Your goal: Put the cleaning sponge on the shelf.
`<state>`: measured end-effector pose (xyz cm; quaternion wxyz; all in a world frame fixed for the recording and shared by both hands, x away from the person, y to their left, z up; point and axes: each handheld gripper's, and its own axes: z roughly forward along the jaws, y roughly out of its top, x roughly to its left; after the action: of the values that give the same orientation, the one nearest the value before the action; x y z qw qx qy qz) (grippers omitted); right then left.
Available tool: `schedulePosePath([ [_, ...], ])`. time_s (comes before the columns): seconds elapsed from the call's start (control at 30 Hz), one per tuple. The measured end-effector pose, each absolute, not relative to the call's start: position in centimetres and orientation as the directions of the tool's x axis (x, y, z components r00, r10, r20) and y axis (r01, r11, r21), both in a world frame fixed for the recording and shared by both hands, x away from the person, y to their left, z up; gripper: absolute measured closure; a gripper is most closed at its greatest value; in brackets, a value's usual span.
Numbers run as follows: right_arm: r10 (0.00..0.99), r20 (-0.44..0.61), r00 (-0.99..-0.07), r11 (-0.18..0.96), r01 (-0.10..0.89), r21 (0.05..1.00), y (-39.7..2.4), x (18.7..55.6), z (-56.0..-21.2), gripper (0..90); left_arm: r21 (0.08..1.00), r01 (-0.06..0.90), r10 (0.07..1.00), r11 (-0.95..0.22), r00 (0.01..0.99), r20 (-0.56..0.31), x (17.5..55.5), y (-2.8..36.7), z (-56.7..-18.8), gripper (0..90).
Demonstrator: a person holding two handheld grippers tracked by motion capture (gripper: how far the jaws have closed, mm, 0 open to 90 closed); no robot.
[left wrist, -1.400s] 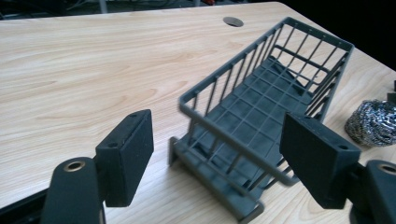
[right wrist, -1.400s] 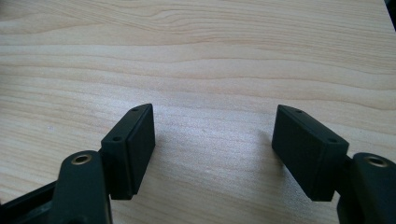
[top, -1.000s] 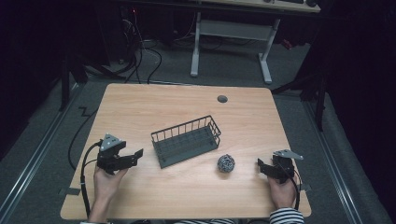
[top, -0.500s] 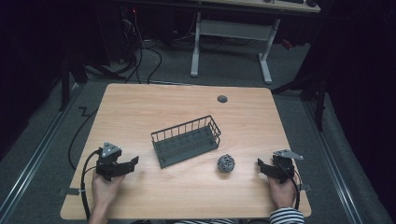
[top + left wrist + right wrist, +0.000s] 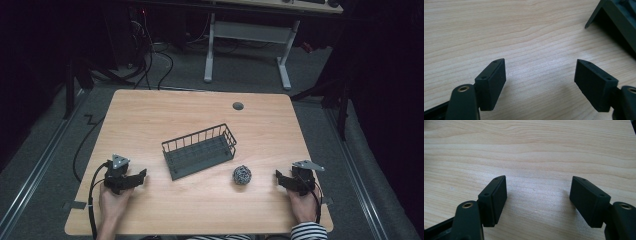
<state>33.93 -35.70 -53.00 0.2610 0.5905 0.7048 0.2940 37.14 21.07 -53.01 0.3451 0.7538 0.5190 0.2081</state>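
Note:
A dark wire basket (image 5: 200,159) stands empty at the middle of the wooden table (image 5: 150,120). A steel wool ball (image 5: 242,174) lies just right of its near corner. My left gripper (image 5: 141,176) sits low over the table at the front left, pointing right toward the basket. Its jaws have just been closing a little, and it is open with bare wood between the pads (image 5: 540,65). The basket corner (image 5: 614,17) shows at the upper right of the left gripper view. My right gripper (image 5: 278,178) rests at the front right, open, pointing left toward the ball, over bare wood (image 5: 537,180).
A small grey cable grommet (image 5: 238,106) sits near the table's far edge. Cables (image 5: 92,200) trail from the left gripper off the front left. Beyond the table stand a white desk frame (image 5: 245,35) and floor cables.
My left hand has sunk toward the tabletop and come slightly nearer the front edge. The right hand, the basket and the ball have not moved.

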Motion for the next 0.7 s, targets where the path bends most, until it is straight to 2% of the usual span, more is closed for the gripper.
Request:
schedulePosePath([
  [0.47,0.984,-0.014,-0.176,0.133,0.687,0.715,-35.65,33.90,-52.90,28.7,0.740,0.634,0.939,-0.224,0.344,-0.011,37.32,21.17,-53.71,26.7],
  [0.7,0.973,0.027,-0.230,0.141,0.681,0.719,-35.26,33.39,-52.20,28.1,0.739,0.635,0.938,-0.226,0.347,-0.010,37.30,21.09,-53.72,24.9],
])
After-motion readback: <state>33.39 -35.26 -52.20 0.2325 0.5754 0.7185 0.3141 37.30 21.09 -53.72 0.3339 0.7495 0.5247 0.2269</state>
